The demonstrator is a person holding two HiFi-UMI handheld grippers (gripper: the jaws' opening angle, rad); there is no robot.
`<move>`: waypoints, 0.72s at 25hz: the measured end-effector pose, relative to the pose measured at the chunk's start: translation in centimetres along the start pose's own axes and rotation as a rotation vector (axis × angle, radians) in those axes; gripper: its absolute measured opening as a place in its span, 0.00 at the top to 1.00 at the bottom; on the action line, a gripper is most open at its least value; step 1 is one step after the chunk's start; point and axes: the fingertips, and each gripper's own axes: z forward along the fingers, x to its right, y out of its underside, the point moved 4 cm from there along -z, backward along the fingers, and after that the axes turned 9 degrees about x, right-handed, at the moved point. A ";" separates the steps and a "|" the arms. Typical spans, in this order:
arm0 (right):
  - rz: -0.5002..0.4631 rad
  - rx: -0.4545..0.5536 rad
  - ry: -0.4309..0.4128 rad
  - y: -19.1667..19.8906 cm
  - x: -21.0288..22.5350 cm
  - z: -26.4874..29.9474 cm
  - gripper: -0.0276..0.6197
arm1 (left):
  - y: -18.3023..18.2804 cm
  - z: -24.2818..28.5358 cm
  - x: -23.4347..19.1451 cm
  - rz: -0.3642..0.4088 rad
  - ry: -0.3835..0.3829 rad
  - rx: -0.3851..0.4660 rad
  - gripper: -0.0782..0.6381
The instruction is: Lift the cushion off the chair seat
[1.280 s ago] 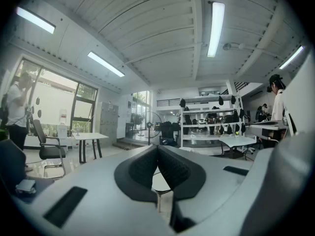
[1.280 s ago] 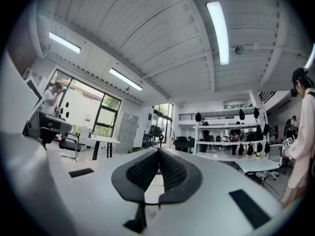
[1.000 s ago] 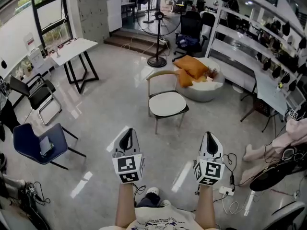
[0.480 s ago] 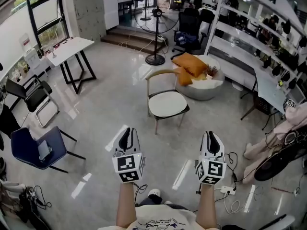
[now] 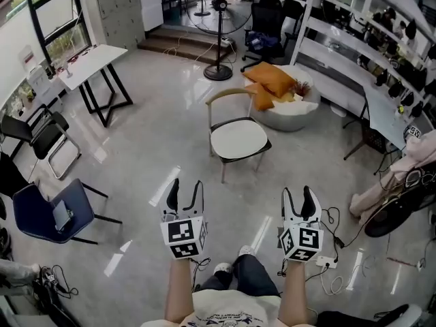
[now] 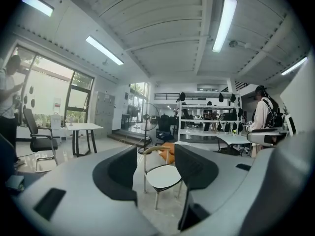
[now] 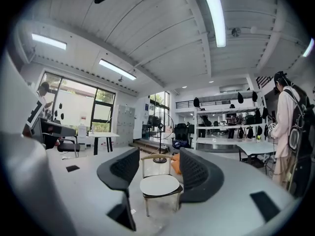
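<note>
A white round cushion (image 5: 238, 139) lies on the seat of a chair (image 5: 231, 95) with a curved wooden backrest, mid-floor, well ahead of both grippers. My left gripper (image 5: 185, 188) and right gripper (image 5: 300, 195) are held side by side, low in the head view, pointing toward the chair. Their jaws are opening and nothing is between them. In the left gripper view the cushion (image 6: 164, 177) shows far off, framed by the spread jaws of the left gripper (image 6: 156, 154). The right gripper view frames the cushion (image 7: 159, 185) the same way between the jaws of the right gripper (image 7: 159, 157).
Orange pillows (image 5: 271, 80) rest on a white beanbag behind the chair. A standing fan (image 5: 219, 26), a white table (image 5: 92, 63), a black chair (image 5: 41, 131) and a blue chair (image 5: 58, 210) stand around. Shelving lines the right side. Cables and a power strip (image 5: 334, 261) lie on the floor.
Both grippers' jaws have gone from shut to spread apart. The grippers and the view have shifted forward, a little closer to the chair.
</note>
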 end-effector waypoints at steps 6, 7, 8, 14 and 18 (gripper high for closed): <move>0.003 -0.042 -0.010 2.1 1.1 4.7 0.53 | 1.5 4.6 -0.1 -0.003 -0.009 -0.037 0.56; 0.004 -0.047 -0.014 2.4 1.5 5.7 0.53 | 1.8 5.5 0.0 -0.002 -0.012 -0.041 0.56; 0.005 -0.051 -0.019 2.7 1.8 6.8 0.53 | 1.9 6.6 0.1 -0.002 -0.015 -0.045 0.56; 0.029 -0.060 -0.061 3.9 3.8 15.3 0.53 | 1.7 14.3 0.2 0.004 -0.047 -0.042 0.56; 0.029 -0.047 -0.093 3.8 5.9 22.2 0.53 | 0.9 20.5 0.8 0.006 -0.080 -0.018 0.56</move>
